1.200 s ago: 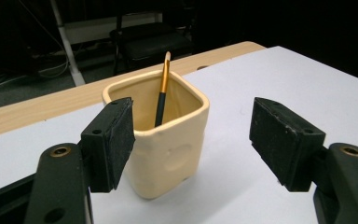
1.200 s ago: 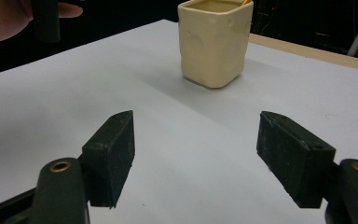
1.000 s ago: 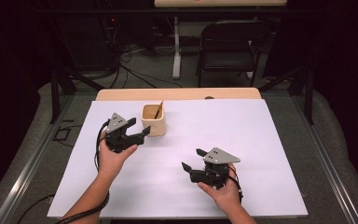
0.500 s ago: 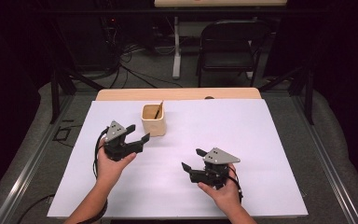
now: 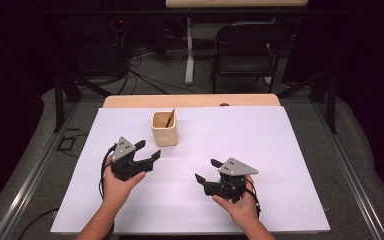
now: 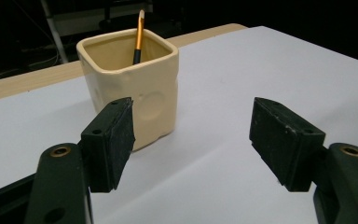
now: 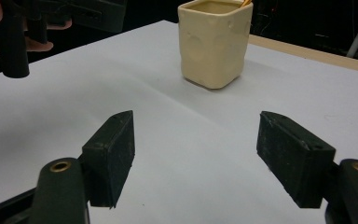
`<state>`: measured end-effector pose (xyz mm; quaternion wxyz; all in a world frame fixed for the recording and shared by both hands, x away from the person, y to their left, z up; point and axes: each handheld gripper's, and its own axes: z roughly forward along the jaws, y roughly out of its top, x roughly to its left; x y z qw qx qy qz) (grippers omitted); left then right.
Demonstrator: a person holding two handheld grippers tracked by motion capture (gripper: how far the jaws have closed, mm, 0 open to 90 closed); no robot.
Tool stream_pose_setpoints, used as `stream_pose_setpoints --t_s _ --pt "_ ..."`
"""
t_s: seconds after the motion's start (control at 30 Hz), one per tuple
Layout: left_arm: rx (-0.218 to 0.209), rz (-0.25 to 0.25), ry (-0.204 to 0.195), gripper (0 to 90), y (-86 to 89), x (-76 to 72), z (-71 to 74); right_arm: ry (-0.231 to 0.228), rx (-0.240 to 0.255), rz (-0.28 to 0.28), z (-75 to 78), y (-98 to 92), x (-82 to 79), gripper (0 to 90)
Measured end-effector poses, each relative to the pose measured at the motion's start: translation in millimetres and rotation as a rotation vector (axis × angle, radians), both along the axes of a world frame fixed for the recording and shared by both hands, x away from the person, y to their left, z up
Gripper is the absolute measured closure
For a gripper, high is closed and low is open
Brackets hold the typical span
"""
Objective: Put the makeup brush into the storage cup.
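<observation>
Both claws stand apart, clamping nothing: left claw (image 5: 149,151) sits just short of the cream cup (image 5: 164,128), holding perhaps a pencil (image 6: 139,37); right claw (image 5: 207,170) lies farther off.

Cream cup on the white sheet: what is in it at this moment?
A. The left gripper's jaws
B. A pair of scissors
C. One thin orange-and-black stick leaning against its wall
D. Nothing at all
C. In the left gripper view a thin stick with an orange shaft leans inside the cream cup; the left gripper stands open and apart from it.
</observation>
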<state>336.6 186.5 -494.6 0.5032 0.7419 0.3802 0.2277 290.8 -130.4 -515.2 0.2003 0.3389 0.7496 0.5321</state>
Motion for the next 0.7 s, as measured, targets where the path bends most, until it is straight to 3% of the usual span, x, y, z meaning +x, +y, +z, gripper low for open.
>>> stream_pose_setpoints --t_s 0.27,0.43,0.7 --pt "-0.007 -0.002 -0.007 30.9 1.0 -9.3 -5.6 0.001 -0.005 0.0 -0.3 -0.3 0.1 27.6" --pt "0.01 -0.001 -0.005 30.9 3.9 -14.3 -9.0 0.001 -0.003 -0.001 -0.5 -0.3 0.1 27.6" --pt "-0.005 0.003 -0.008 30.9 9.7 -21.5 -13.4 0.003 -0.005 0.0 -1.0 0.0 -0.1 27.6"
